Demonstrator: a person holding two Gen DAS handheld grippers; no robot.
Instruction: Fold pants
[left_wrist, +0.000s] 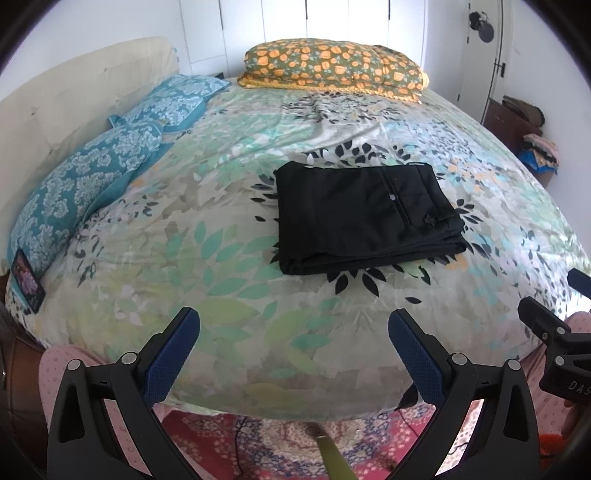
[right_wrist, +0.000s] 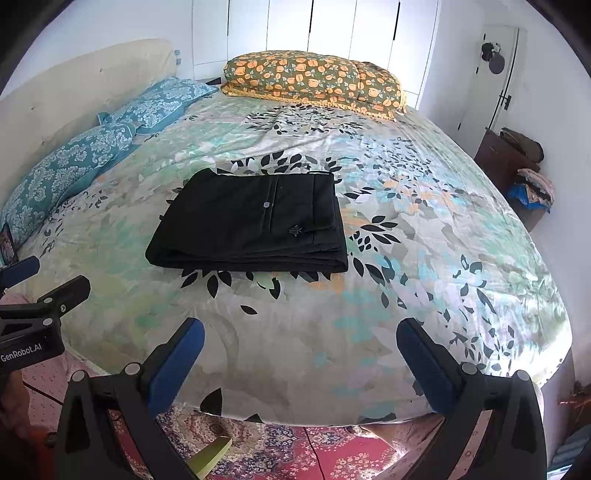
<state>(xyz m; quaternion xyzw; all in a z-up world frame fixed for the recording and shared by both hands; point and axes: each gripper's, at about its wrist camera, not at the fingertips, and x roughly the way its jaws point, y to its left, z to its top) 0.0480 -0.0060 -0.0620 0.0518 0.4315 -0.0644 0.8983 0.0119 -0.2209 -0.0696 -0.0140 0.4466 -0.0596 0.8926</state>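
Black pants (left_wrist: 364, 218) lie folded into a compact rectangle in the middle of the bed (left_wrist: 258, 280); they also show in the right wrist view (right_wrist: 255, 221). A button and back pocket face up. My left gripper (left_wrist: 293, 325) is open and empty, held back over the bed's near edge. My right gripper (right_wrist: 300, 336) is open and empty too, also over the near edge, apart from the pants. The right gripper shows at the left wrist view's right edge (left_wrist: 554, 332), and the left gripper at the right wrist view's left edge (right_wrist: 40, 291).
Two teal patterned pillows (left_wrist: 92, 173) lie along the cream headboard (left_wrist: 74, 92) on the left. A folded orange-flowered quilt (left_wrist: 332, 66) sits at the far edge. A dark side table with clothes (right_wrist: 517, 166) stands at the right. A red patterned rug (right_wrist: 295, 454) covers the floor.
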